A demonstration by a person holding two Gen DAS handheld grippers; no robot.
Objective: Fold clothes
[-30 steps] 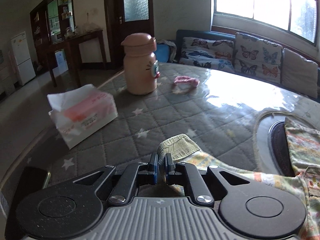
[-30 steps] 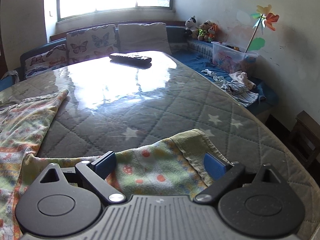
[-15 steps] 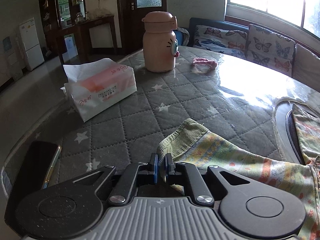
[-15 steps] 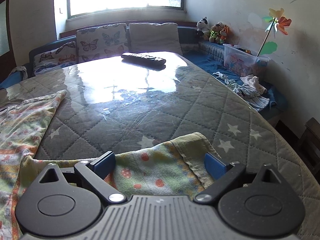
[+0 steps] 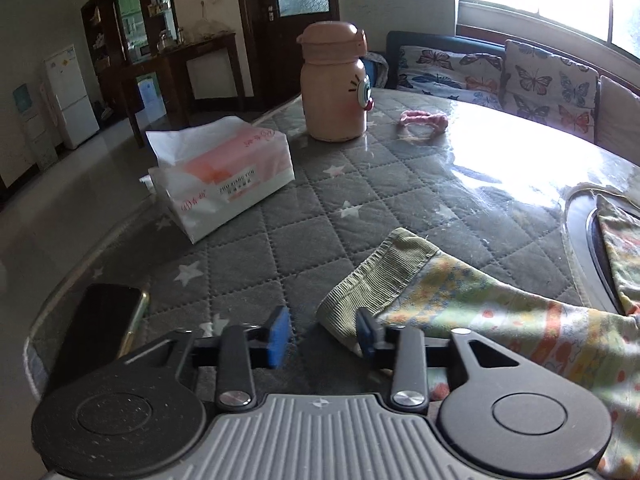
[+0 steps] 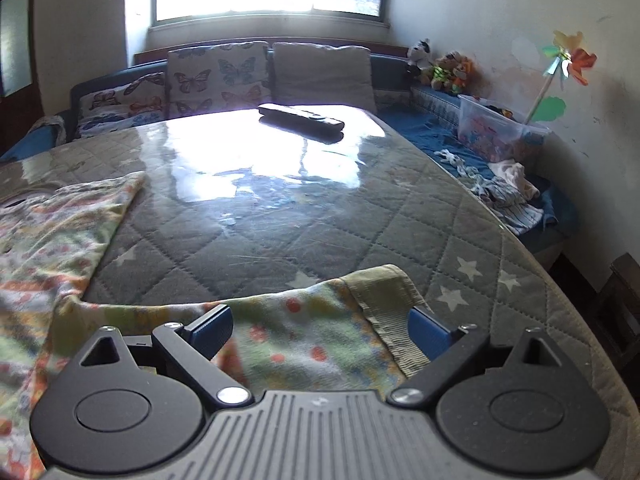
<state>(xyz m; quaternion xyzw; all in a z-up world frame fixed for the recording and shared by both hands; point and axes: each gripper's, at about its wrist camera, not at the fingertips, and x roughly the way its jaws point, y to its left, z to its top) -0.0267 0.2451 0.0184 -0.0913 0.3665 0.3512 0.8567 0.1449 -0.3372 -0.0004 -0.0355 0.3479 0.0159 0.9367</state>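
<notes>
A small piece of clothing (image 5: 480, 304) with orange, yellow and green patterns is spread on the desk (image 5: 360, 216), which is covered by a grey quilted cloth with white stars. Its ribbed green cuff (image 5: 380, 276) is seen at the lower middle of the left view. The left claw (image 5: 322, 334) is held open, and the cuff's corner lies just beside its right blue pad. In the right view, another ribbed cuff (image 6: 384, 304) of the clothing (image 6: 304, 332) lies low in the frame, between the wide-open fingers of the right claw (image 6: 320, 330). More of the cloth is bunched along the left edge.

At the lower left of the left view a dark phone (image 5: 96, 328) lies near the desk's rounded edge. A tissue pack (image 5: 220, 176) sits at the middle left, and a pink bottle (image 5: 334, 84) and a pink hair band (image 5: 424, 120) stand farther up. In the right view a remote control (image 6: 300, 118) lies at the far end, and bare shiny desk (image 6: 280, 208) is seen in the middle.
</notes>
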